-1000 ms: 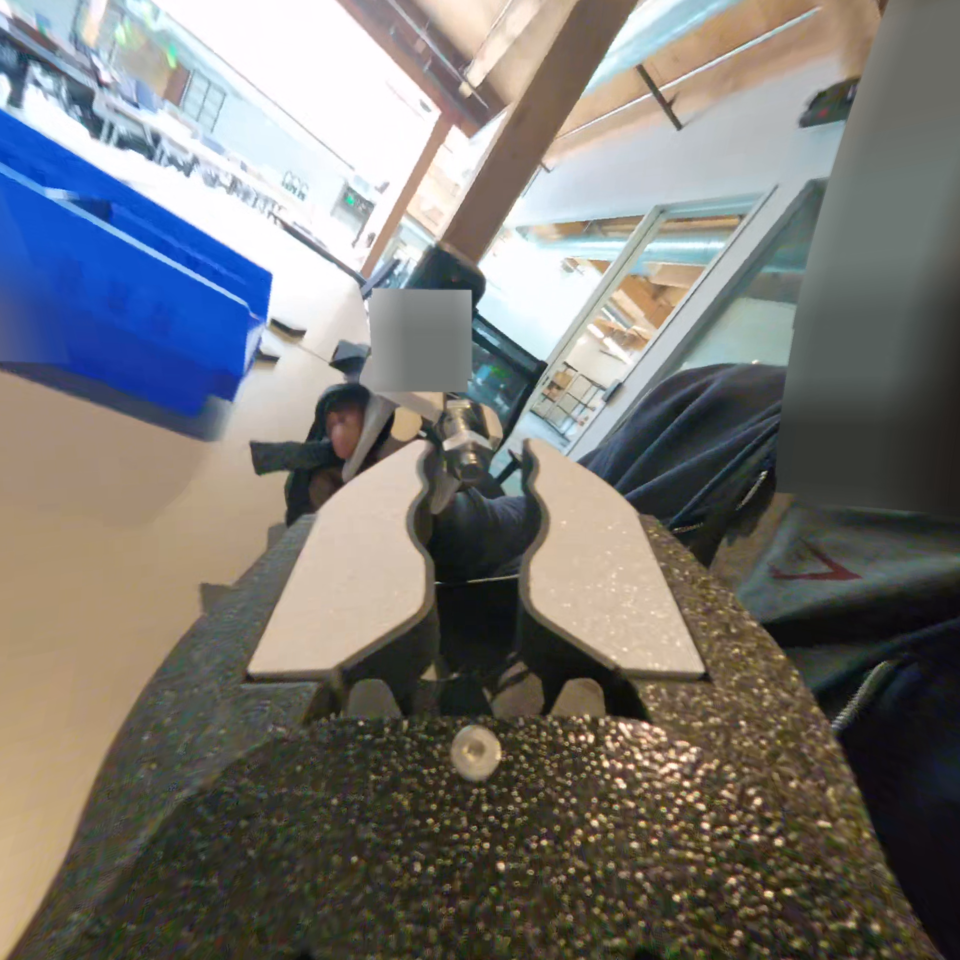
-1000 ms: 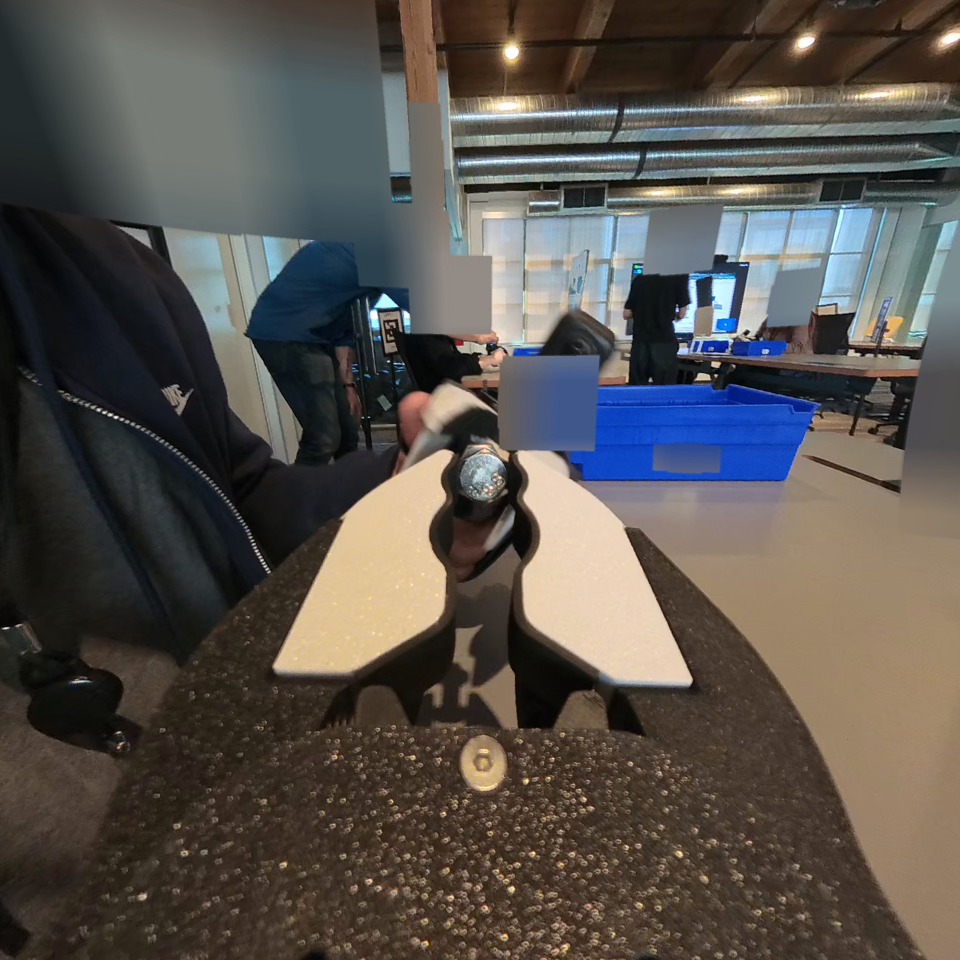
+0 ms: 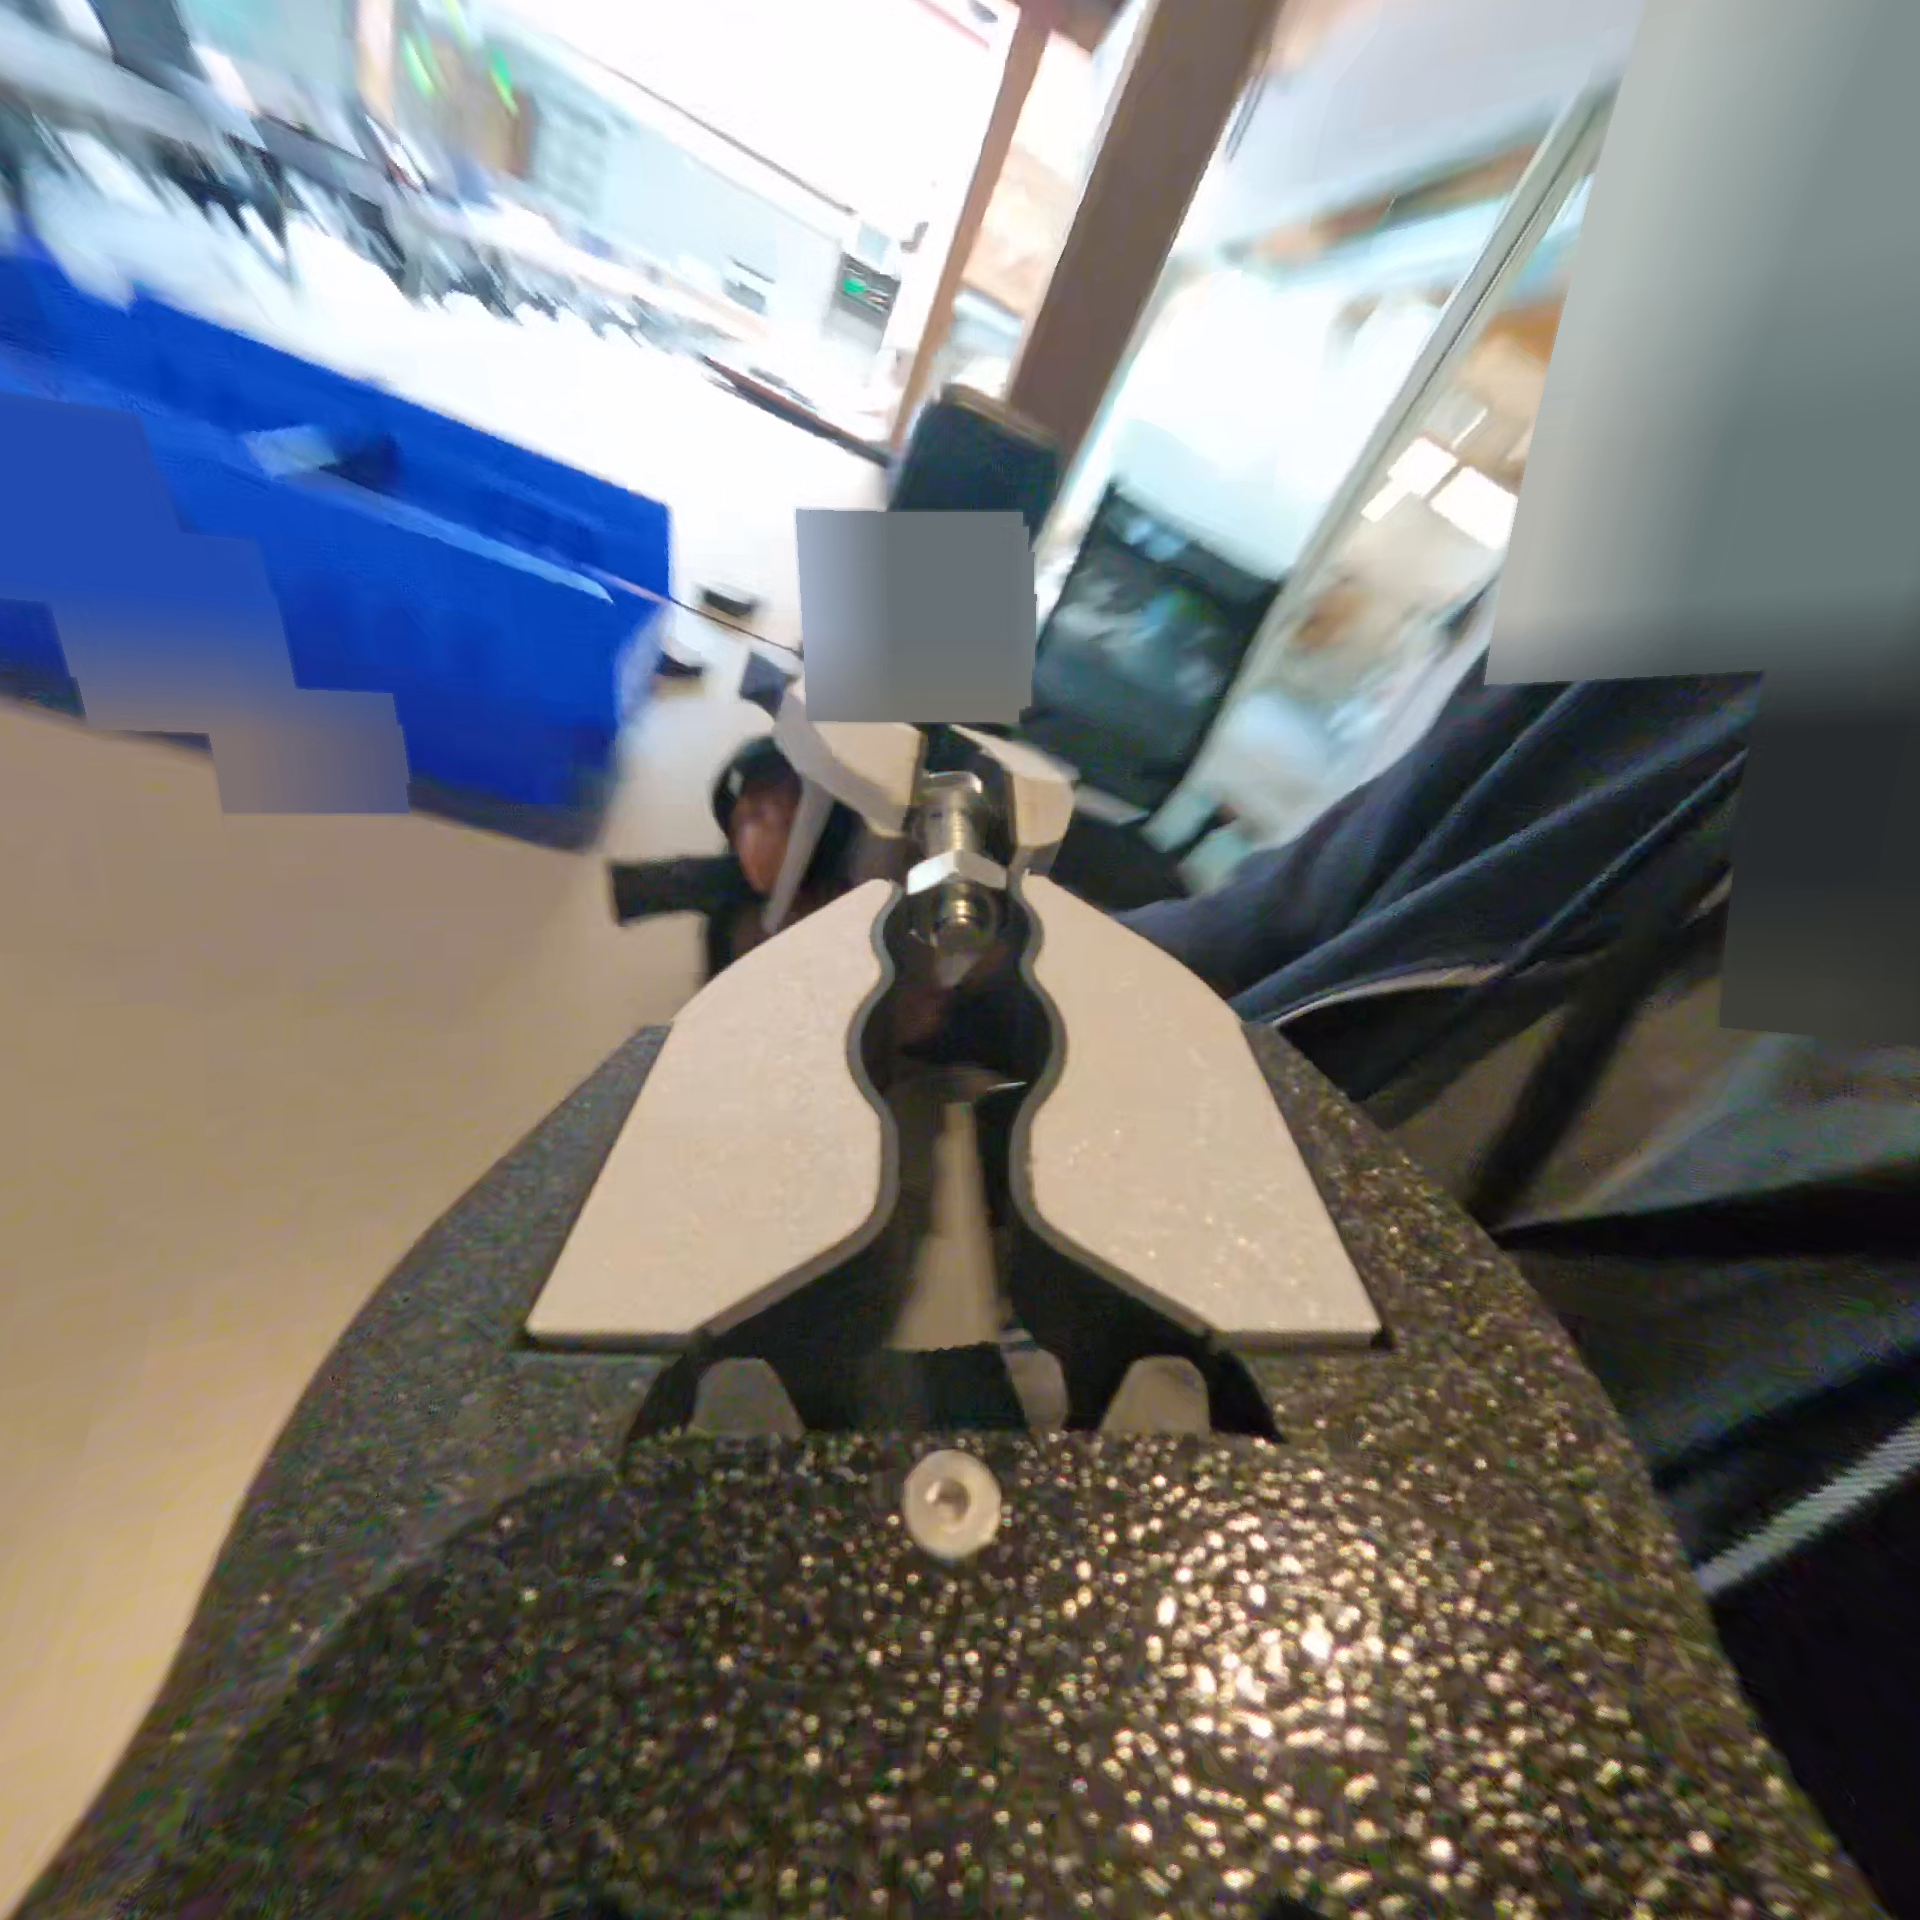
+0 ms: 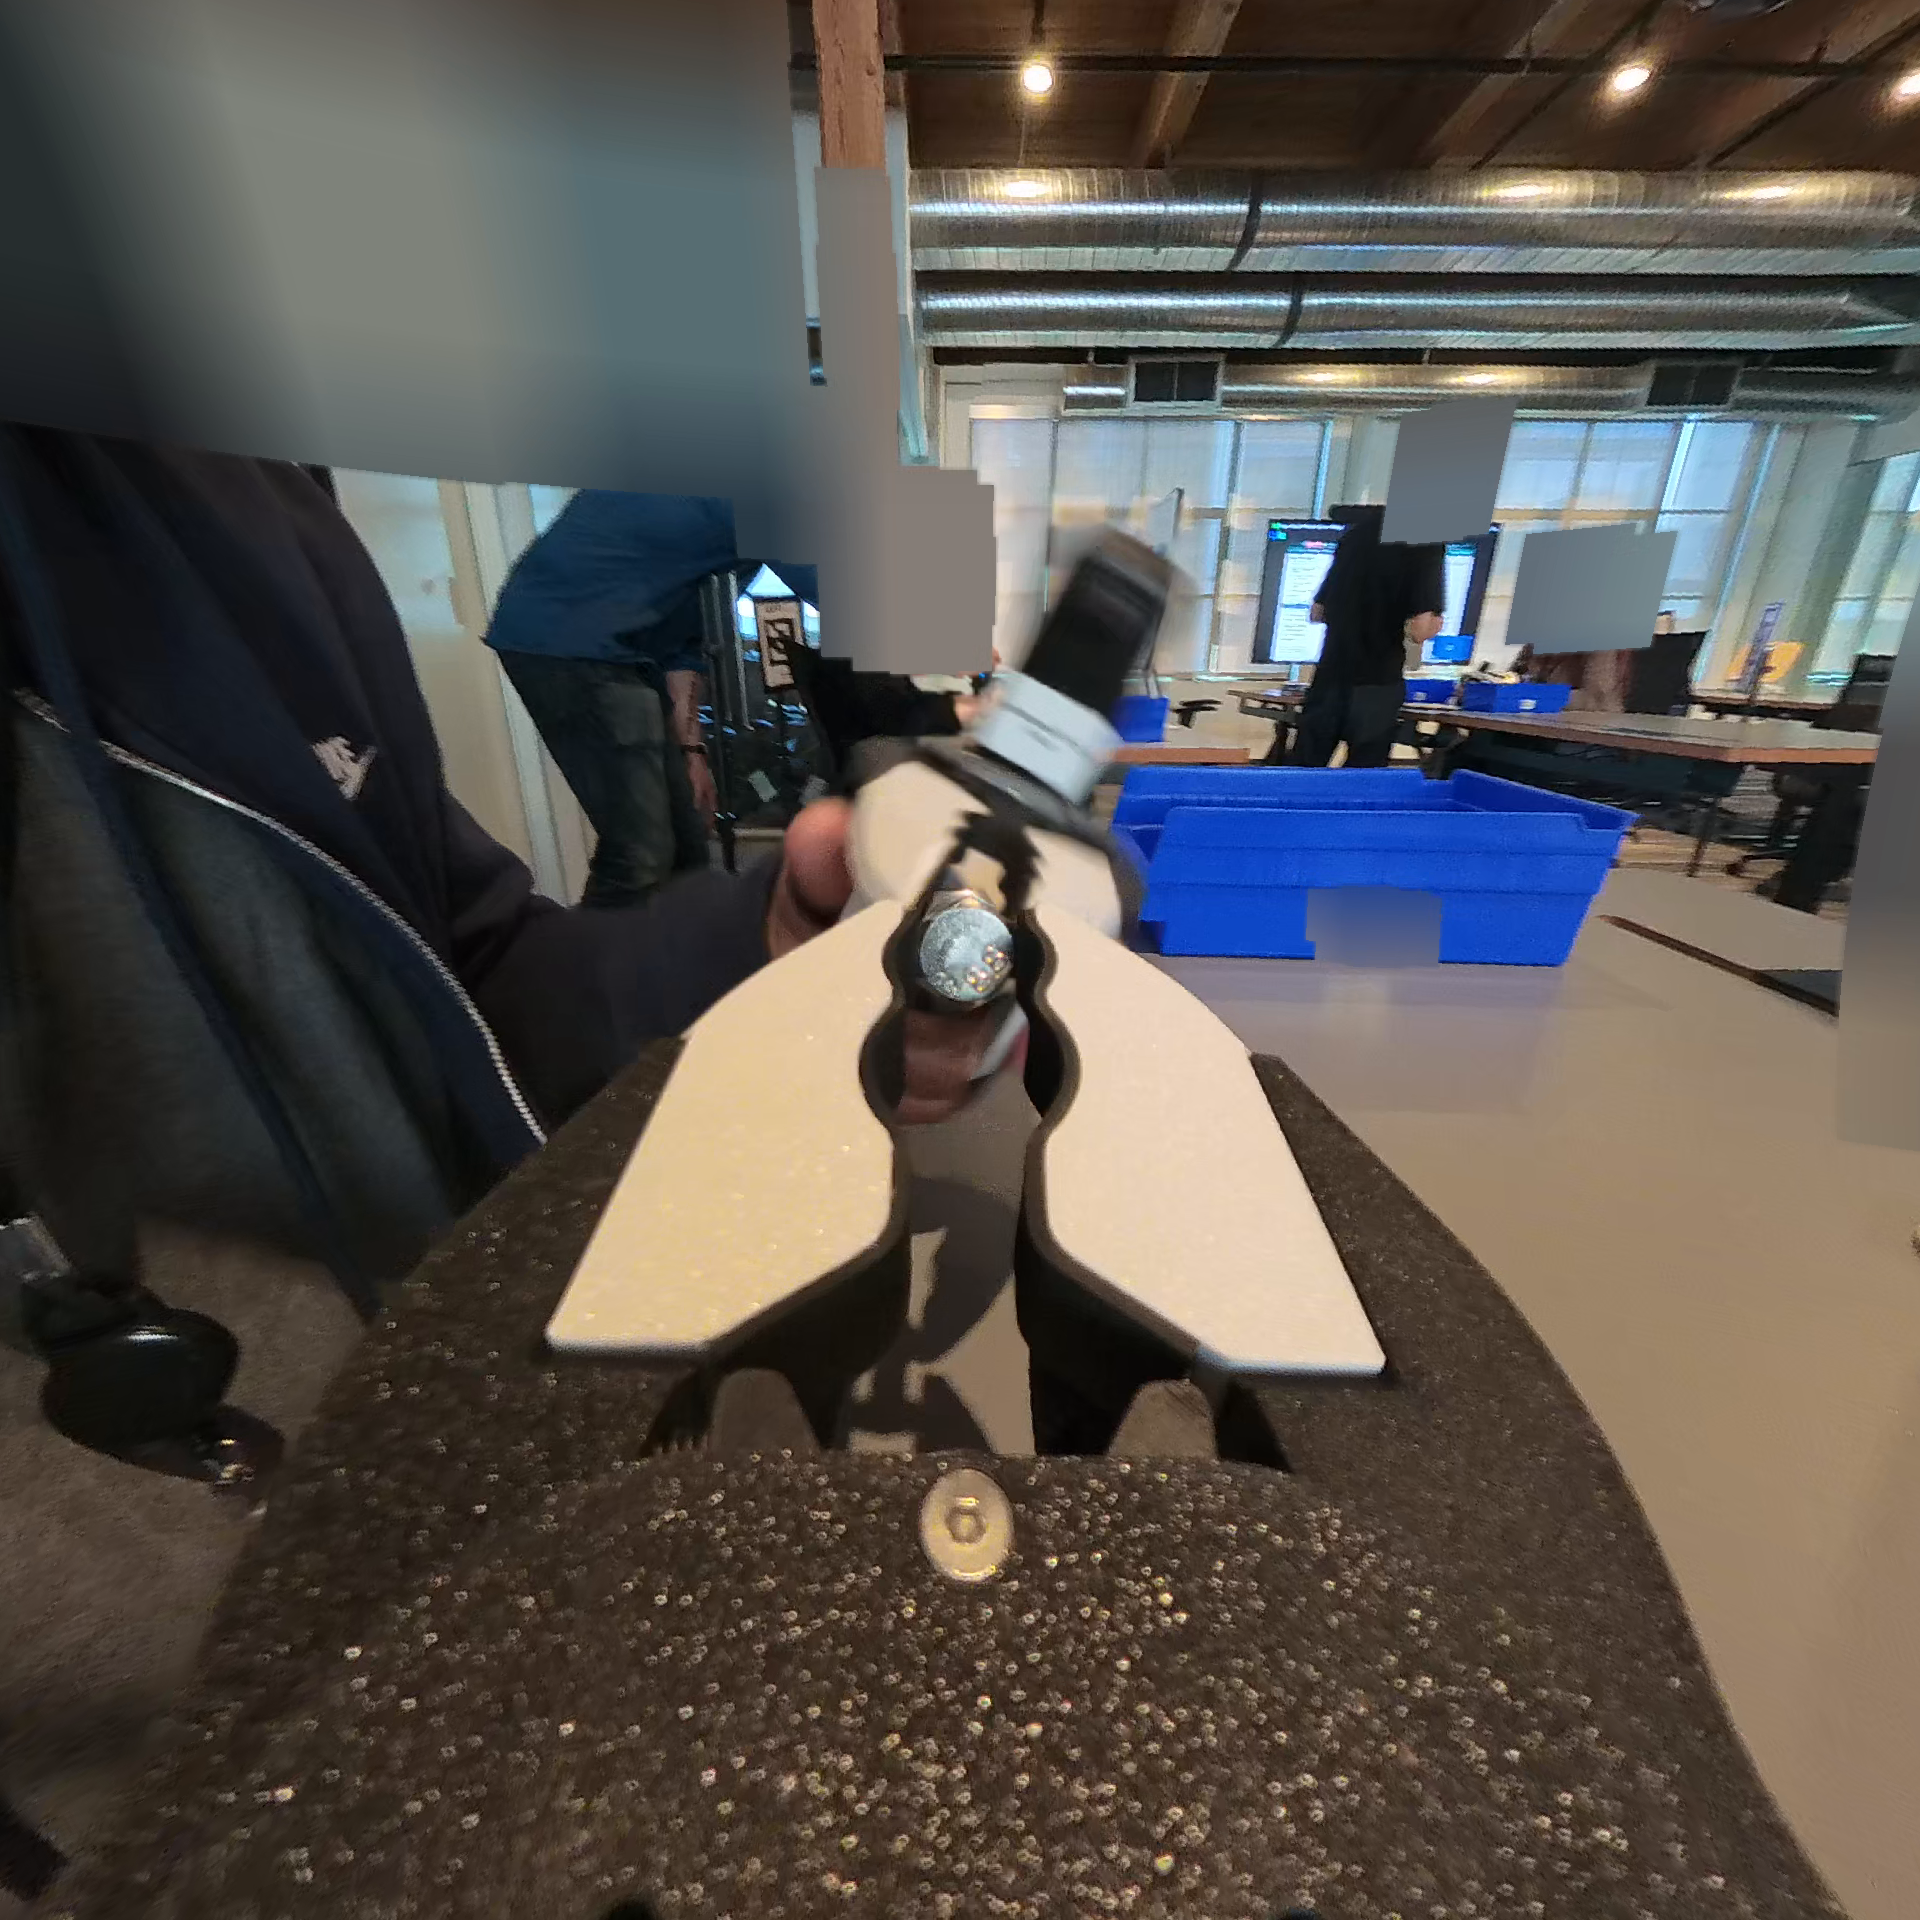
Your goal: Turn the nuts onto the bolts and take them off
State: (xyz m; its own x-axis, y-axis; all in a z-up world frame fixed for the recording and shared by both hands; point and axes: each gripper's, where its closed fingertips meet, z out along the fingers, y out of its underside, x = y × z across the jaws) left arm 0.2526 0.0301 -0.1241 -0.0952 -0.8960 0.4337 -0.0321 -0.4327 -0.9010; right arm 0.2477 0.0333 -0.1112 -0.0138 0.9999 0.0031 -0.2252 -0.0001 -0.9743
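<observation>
- The right gripper [image 4: 961, 940], white-fingered on a speckled black body, is closed tight around the hexagonal head of a silver steel bolt [image 4: 966, 961], holding it in the air above the pale grey table [image 4: 1558, 1195].
- The left gripper [image 3: 956, 904] faces it from the other end, its jaws narrowed onto a small silver hex nut [image 3: 954, 871]; it looks pinched, though how firm the hold is I can't quite tell.
- The nut sits part-way along the thread, with the bolt's tip [image 3: 961, 920] poking through toward the camera and bare thread [image 3: 948, 816] beyond.
- To my eye the threading is underway, not finished; whether it's going on or coming off, I can't say.
- A blue plastic bin [image 4: 1371, 862] stands behind on the table.
</observation>
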